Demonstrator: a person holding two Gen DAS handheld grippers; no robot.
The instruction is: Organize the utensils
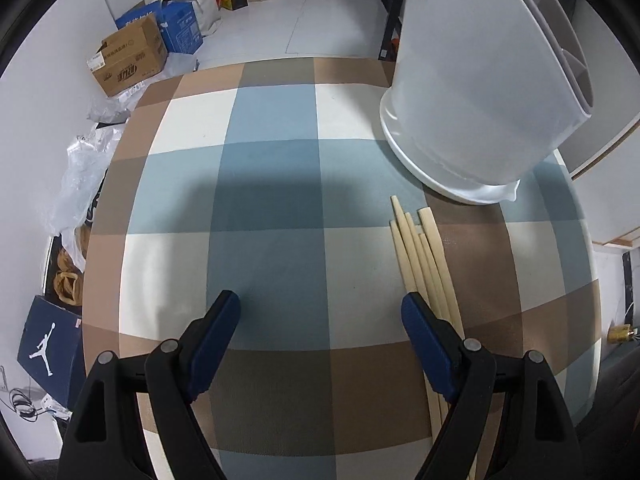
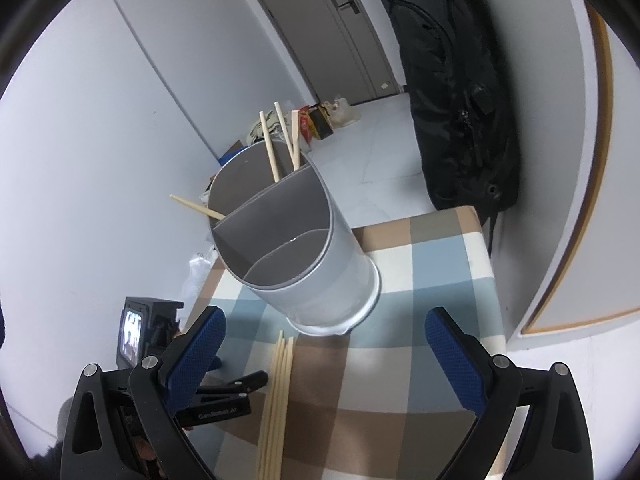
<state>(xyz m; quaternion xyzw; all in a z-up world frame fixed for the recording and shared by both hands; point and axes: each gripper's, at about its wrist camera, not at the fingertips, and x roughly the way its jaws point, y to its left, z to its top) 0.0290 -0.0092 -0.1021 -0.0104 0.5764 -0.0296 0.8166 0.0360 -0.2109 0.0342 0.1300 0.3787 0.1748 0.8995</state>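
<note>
A bundle of pale wooden chopsticks [image 1: 424, 256] lies on the checked blue, brown and cream tabletop [image 1: 272, 208], just in front of a round grey plastic utensil holder [image 2: 296, 240] whose rear compartment holds four chopsticks [image 2: 280, 140]. The left gripper [image 1: 320, 308] hovers beside the bundle, jaws apart and empty. The right gripper [image 2: 324, 328] likewise has its jaws apart, gripping nothing.

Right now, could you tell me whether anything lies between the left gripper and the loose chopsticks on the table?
Nothing visible does. The left gripper is open over bare cloth, and the loose chopsticks lie beside its right-hand finger, in front of the utensil holder. Only checked tablecloth lies between them.
</note>
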